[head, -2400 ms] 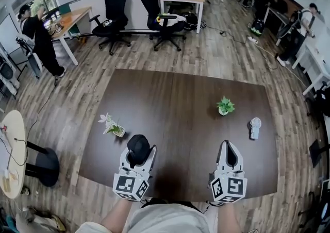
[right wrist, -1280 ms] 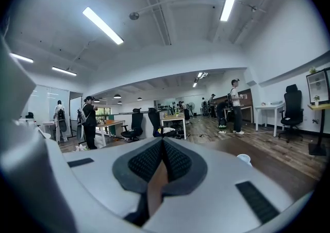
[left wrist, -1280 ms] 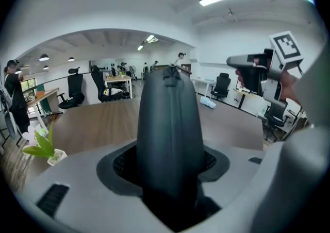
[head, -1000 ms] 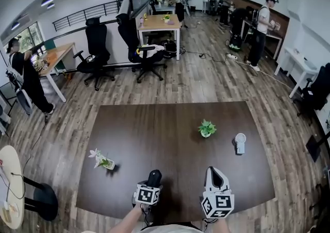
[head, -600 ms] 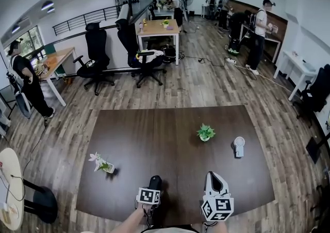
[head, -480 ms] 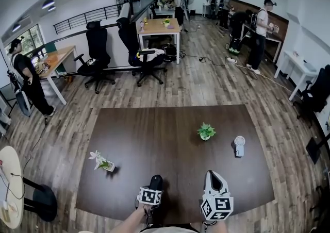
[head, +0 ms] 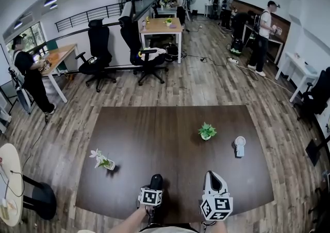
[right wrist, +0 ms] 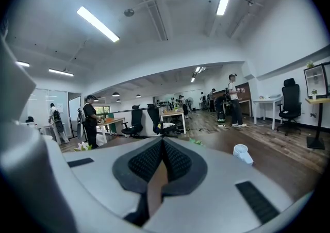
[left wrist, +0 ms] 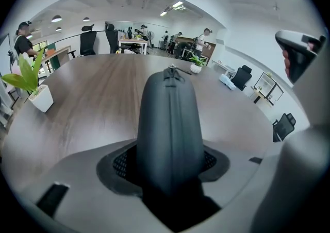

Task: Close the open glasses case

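**Inspector:** At the near edge of the worktop (head: 170, 134), what is the position of the glasses case (left wrist: 167, 129)?

**Assessor:** It is pinched in the left gripper (head: 153, 188). The fingers (left wrist: 119, 164) are spread partway and press on its two long sides, and the case points away from the hand. From the head view I cannot tell whether its far end rests on the wood. The right gripper (head: 215, 183) sits just beside it. Its fingers (right wrist: 144, 162) are pressed together with nothing between them.

**Inspector:** How will the case handle?

**Assessor:** In my judgement it is light, with a semi-rigid shell. The covering is dark, matte and fabric-like, so it should not slip. A seam runs along the top to a small pull at the far end, and the halves look close to meeting. Hold it across the broad middle, as now. Pressing on the seam edge risks flexing the shell.

**Inspector:** And the surface and room?

**Assessor:** The worktop is dark wood grain, flat and mostly bare. A green potted plant (head: 207, 131), a small white fan (head: 239, 145) and a flower pot (head: 103, 161) all stand well apart from the case. Beyond is an open office with a plank floor (head: 206, 82), black swivel chairs (head: 100, 46), desks and several people standing.
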Tool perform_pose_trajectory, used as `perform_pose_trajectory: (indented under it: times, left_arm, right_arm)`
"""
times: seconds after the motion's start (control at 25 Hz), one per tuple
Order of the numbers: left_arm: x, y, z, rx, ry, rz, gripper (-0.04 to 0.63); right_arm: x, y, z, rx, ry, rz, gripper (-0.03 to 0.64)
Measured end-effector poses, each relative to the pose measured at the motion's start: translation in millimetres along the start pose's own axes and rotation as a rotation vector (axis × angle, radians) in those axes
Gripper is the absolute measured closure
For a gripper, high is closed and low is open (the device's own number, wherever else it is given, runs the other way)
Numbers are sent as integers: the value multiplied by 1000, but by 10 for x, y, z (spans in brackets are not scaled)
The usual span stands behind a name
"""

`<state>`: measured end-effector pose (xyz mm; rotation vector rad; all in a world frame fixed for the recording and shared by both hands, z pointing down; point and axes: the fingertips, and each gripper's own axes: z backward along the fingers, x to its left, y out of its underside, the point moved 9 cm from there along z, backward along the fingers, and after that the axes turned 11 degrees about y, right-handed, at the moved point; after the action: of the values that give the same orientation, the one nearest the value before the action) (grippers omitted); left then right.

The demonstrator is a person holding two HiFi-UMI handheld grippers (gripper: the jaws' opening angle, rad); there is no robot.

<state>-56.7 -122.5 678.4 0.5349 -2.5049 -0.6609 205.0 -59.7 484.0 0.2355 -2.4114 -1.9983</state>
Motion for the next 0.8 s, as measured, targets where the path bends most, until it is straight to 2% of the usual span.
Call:
perform_pose_trajectory:
  times: [0.2, 0.36, 0.56, 0.8]
  left_arm:
    - [2, 19, 4, -38, 21, 31, 322]
    - [-38, 18, 24, -73, 90, 63, 236]
    - [-18, 67, 142, -134, 95, 105, 178]
    - [-67, 36, 443, -219, 125, 105, 168]
  right_arm:
    - [13, 9, -15, -1, -9, -1, 615]
    - [16, -13, -14, -3, -16, -1, 615]
    - [39, -14, -24, -8, -25, -1, 615]
    - [69, -40, -43, -6, -42, 10, 615]
